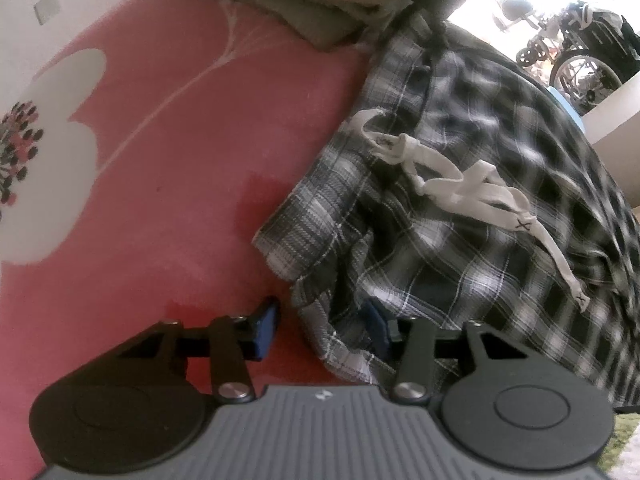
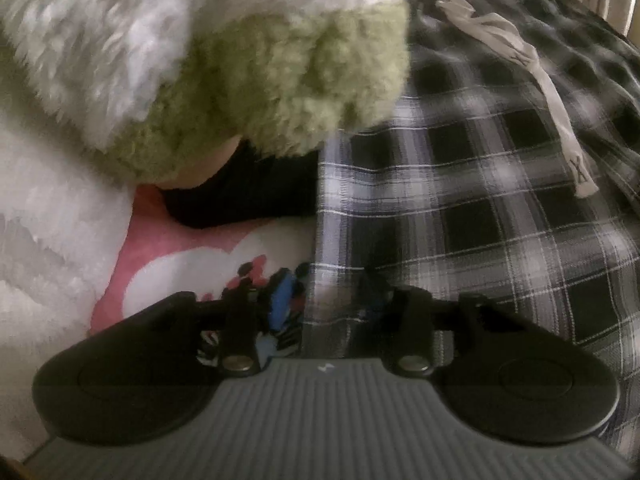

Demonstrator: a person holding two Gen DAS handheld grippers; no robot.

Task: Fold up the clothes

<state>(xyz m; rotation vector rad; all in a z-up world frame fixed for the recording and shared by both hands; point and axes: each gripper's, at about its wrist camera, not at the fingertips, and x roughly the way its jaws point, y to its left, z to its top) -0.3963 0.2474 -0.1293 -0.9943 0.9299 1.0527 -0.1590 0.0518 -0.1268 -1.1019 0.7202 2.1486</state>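
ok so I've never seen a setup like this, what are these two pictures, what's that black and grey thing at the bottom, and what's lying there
Each picture comes from a small camera fixed on a hand-held gripper, looking forward along its two fingers. A person holds one gripper in each hand. The black and grey shape at the bottom is the gripper itself.

In the left hand's view, the left gripper is open at the edge of plaid trousers with a white drawstring, lying on a red cover with white flowers. A stack of folded clothes sits behind.

In the right hand's view, the right gripper is also open at the trousers' edge, gripping nothing yet. A fluffy white and green blanket lies beside them.
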